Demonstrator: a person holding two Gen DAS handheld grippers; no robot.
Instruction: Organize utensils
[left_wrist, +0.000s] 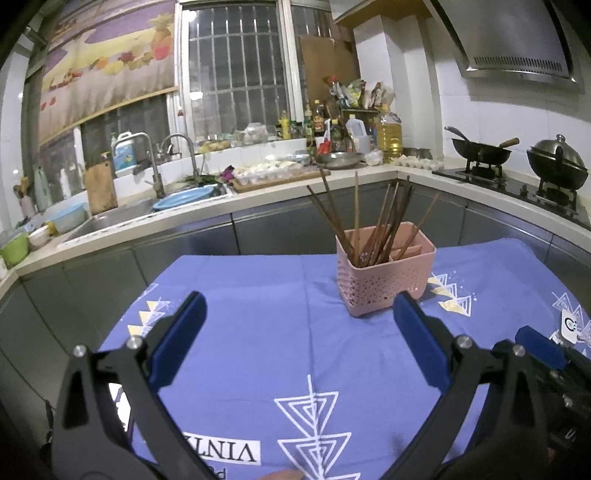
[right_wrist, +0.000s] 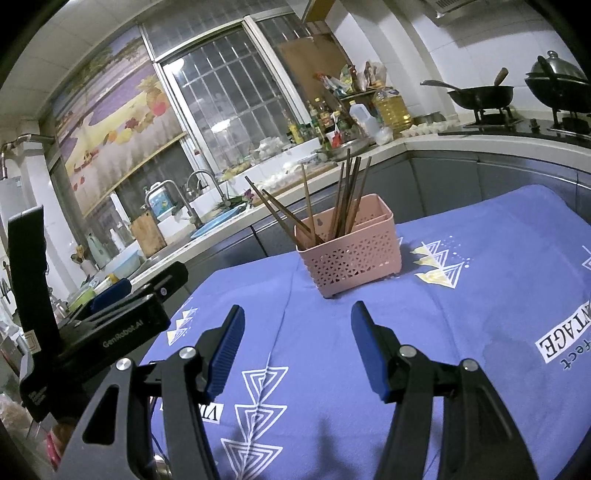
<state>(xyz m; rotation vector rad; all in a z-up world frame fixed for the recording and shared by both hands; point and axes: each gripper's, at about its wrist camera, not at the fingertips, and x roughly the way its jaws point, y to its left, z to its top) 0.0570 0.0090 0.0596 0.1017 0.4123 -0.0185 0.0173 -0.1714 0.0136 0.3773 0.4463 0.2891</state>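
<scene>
A pink perforated utensil basket (left_wrist: 384, 275) stands on the purple tablecloth (left_wrist: 258, 314), holding several brown wooden chopsticks (left_wrist: 373, 221) that lean at different angles. My left gripper (left_wrist: 299, 325) is open and empty, held above the cloth in front of the basket. The basket (right_wrist: 351, 254) and its chopsticks (right_wrist: 343, 199) also show in the right wrist view. My right gripper (right_wrist: 297, 332) is open and empty, just short of the basket. The left gripper's body (right_wrist: 122, 317) shows at the left of the right wrist view.
The table's cloth (right_wrist: 461, 314) has white triangle prints and a "VINTAGE" label. Behind runs a kitchen counter (left_wrist: 258, 192) with a sink (left_wrist: 122, 214), bottles (left_wrist: 317, 125), an egg tray (left_wrist: 413, 160) and two woks on a stove (left_wrist: 517, 162).
</scene>
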